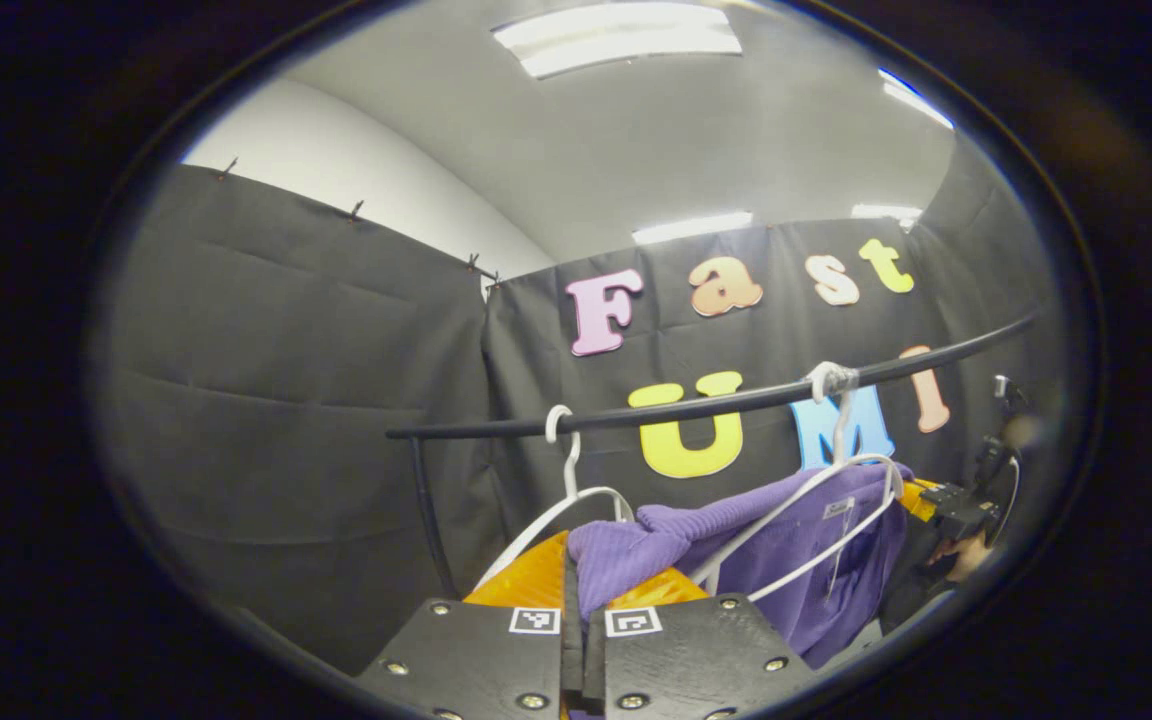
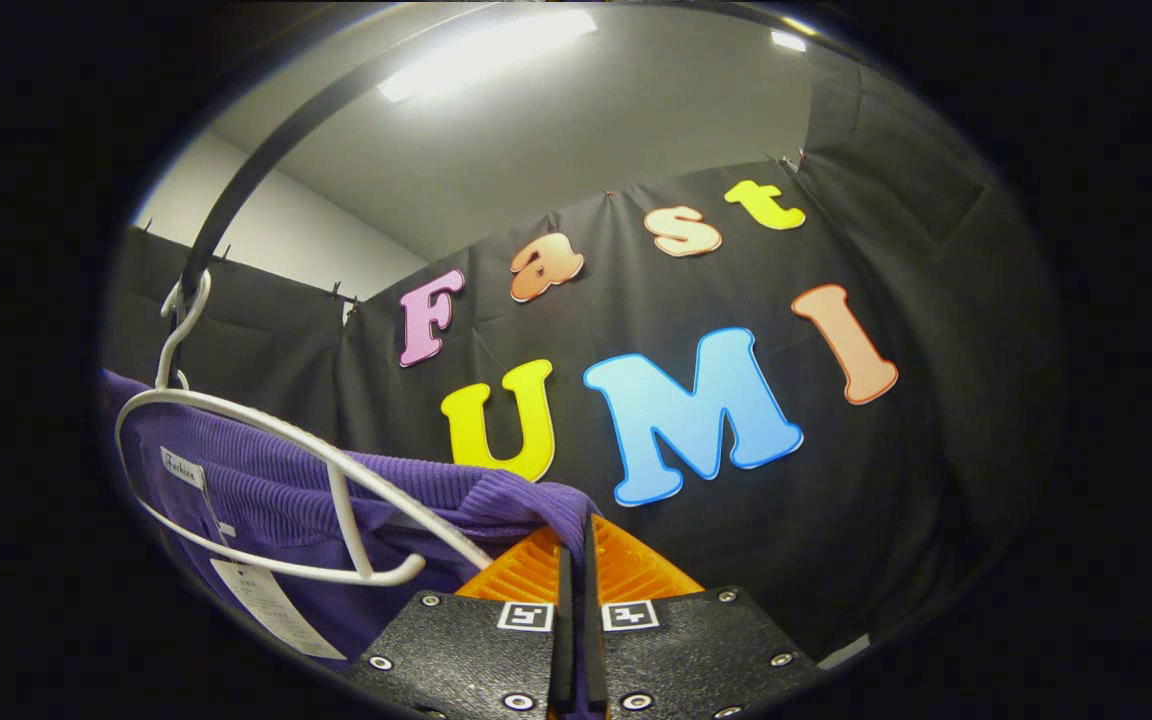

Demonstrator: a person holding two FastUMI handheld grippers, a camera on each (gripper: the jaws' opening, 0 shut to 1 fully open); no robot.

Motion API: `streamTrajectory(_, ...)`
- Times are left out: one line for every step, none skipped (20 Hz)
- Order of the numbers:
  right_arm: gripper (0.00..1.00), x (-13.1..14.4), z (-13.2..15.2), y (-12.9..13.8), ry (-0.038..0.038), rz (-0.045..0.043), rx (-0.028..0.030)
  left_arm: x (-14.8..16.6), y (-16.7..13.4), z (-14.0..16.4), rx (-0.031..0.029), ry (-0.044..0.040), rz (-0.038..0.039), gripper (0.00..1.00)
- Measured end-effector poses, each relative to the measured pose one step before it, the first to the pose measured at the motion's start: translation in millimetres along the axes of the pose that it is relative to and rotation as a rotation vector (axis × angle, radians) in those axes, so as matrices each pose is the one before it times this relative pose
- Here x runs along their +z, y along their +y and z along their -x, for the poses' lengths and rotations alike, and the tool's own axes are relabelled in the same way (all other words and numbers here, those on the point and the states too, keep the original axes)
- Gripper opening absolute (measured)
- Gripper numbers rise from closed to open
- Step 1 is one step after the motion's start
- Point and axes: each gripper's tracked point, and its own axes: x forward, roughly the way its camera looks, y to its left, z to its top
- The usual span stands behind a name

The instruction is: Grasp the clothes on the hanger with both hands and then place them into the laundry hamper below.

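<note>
1. The left gripper is pinching a fold of the purple garment, both fingers pressed together on it.
2. The right gripper is clamping the garment's other shoulder, pointing upward.
3. The garment is draping over a white hanger that is hooking the black rail.
4. A second white hanger is hanging nearby.

A black rail crosses above and ahead of the left gripper, carrying two white hangers.
</note>
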Motion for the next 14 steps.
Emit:
streamTrajectory(0.03, -6.87, 0.76, -1.09, 0.02041, -0.00552, 0.00385, -6.45, 0.09, -0.51, -0.00492, 0.01409, 0.00379, 0.01)
streamTrajectory(0.04, -8.7, 2.11, 0.74, 0.02275, -0.00048, 0.00527, -5.89, 0.75, 0.15, -0.00039, 0.0138, 0.00959, 0.01)
streamTrajectory(0.04, -7.66, 1.0, -0.46, 0.01777, 0.00339, 0.00216, -3.83, 0.95, 0.2, 0.00011, 0.00694, 0.00655, 0.01)
streamTrajectory(0.03, -5.96, 1.68, -0.25, 0.01447, 0.00485, 0.00103, -4.14, -0.42, -0.4, 0.00298, 0.00632, 0.00204, 0.06)
streamTrajectory(0.04, -5.77, 1.75, 0.87, 0.01099, 0.00416, 0.00029, -2.16, 0.02, 1.34, 0.00416, 0.00352, -0.0037, 0.06)
streamTrajectory(0.04, -6.24, 3.57, 1.45, 0.01307, 0.00347, -0.00052, -2.77, 1.93, 2.12, 0.00437, 0.00367, -0.00288, 0.06)
streamTrajectory(0.04, -7.13, 3.49, 0.83, 0.01373, 0.00108, -0.00003, -4.57, 1.93, 3.06, 0.0031, 0.0074, -0.00197, 0.06)
streamTrajectory(0.04, -6.46, 4.46, 1.79, 0.0133, 0.00216, 0.00164, -8.38, 3.33, 7.39, 0.00336, 0.01088, -0.00223, 0.06)
streamTrajectory(0.04, -6.06, 3.88, 1.22, 0.01183, 0.00151, 0.00116, -6.57, 1.74, 3.62, 0.00483, 0.01352, 0.00188, 0.01)
streamTrajectory(0.04, -5.84, 4.84, 1.12, 0.01267, 0.00222, -0.00024, -7.23, 0.3, 3.7, 0.00264, 0.01386, 0.00071, 0.06)
streamTrajectory(0.04, -5.46, 3.65, 0.37, 0.01421, 0.0065, -0.00162, -6.66, 0.82, 3.04, 0.00352, 0.01256, -0.0028, 0.06)
streamTrajectory(0.03, -6.31, 3.86, 1.16, 0.01469, 0.00799, 0.0016, -6.04, 1.88, 1.05, 0.00659, 0.00333, -0.00784, 0.01)
streamTrajectory(0.03, -4.16, 4.68, 0.54, 0.00994, 0.00917, 0.00244, -3.6, 0.48, 1.76, 0.00644, 0.00015, -0.00623, 0.01)
streamTrajectory(0.04, -2.88, 6.42, 0.96, 0.00664, 0.00939, 0.00241, -2.71, 1.07, 5.26, 0.0021, -0.00189, -0.00263, 0.0)
